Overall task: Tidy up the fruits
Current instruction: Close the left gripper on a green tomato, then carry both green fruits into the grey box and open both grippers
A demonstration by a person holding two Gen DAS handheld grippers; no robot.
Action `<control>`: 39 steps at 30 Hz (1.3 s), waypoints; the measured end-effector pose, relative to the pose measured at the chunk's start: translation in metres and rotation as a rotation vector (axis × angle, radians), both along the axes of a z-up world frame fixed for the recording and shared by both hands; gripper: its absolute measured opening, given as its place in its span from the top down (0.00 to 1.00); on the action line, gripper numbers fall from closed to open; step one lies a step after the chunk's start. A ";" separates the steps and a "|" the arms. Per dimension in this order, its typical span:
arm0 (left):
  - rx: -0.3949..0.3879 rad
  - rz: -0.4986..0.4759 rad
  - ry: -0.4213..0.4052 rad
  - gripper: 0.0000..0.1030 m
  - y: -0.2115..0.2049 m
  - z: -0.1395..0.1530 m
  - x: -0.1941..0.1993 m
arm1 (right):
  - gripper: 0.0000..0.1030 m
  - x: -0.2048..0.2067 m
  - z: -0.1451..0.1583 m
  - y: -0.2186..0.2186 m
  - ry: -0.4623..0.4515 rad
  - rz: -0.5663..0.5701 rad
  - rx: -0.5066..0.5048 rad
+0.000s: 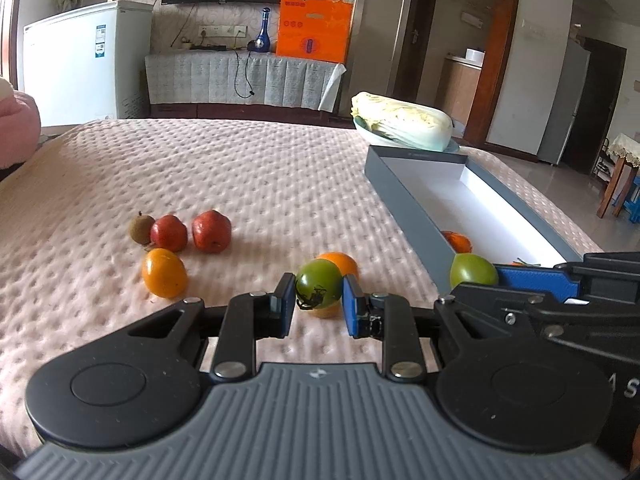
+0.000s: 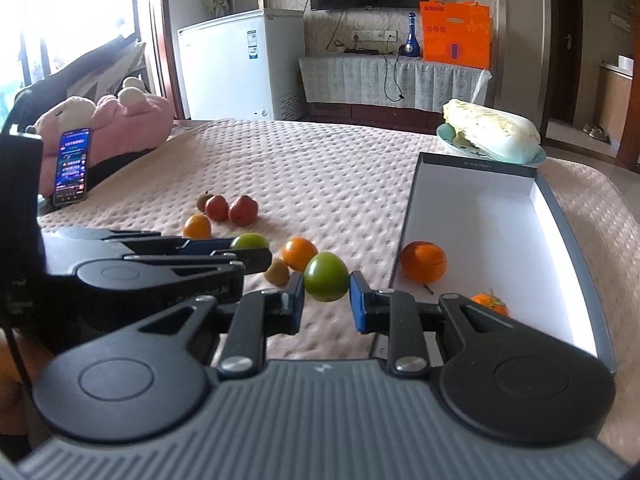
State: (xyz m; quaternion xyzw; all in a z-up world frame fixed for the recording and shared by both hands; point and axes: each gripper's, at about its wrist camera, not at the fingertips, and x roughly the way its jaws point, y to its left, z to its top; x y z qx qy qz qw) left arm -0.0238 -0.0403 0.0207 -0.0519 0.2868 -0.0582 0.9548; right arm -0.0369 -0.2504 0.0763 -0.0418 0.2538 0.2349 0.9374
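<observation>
My left gripper (image 1: 319, 295) is shut on a green fruit with a black stem mark (image 1: 319, 289), held over the pink quilted table cover. My right gripper (image 2: 326, 295) is shut on another green fruit (image 2: 326, 277), also seen in the left wrist view (image 1: 473, 271), near the grey box's (image 2: 576, 240) near left corner. The box holds an orange (image 2: 424, 261) and a small tangerine (image 2: 490, 304). On the cover lie an orange (image 2: 299, 253), a kiwi (image 2: 277, 271), a yellow-orange fruit (image 1: 164, 273), two red fruits (image 1: 211, 231) (image 1: 169, 233) and a brown kiwi (image 1: 141, 229).
A napa cabbage (image 2: 492, 130) on a plate stands behind the box. A phone (image 2: 71, 166) and a pink plush toy (image 2: 120, 120) lie at the left edge. A white freezer (image 2: 236, 64) and a cabinet with an orange bag (image 2: 456, 36) stand beyond the table.
</observation>
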 end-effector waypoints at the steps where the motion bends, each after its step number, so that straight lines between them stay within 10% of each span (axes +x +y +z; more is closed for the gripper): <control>1: -0.001 -0.002 0.000 0.72 -0.002 0.000 0.000 | 0.73 0.000 0.001 -0.002 0.000 -0.007 0.004; 39: -0.042 -0.249 -0.105 0.72 -0.054 0.031 0.024 | 0.73 0.023 -0.001 -0.054 0.081 -0.225 0.074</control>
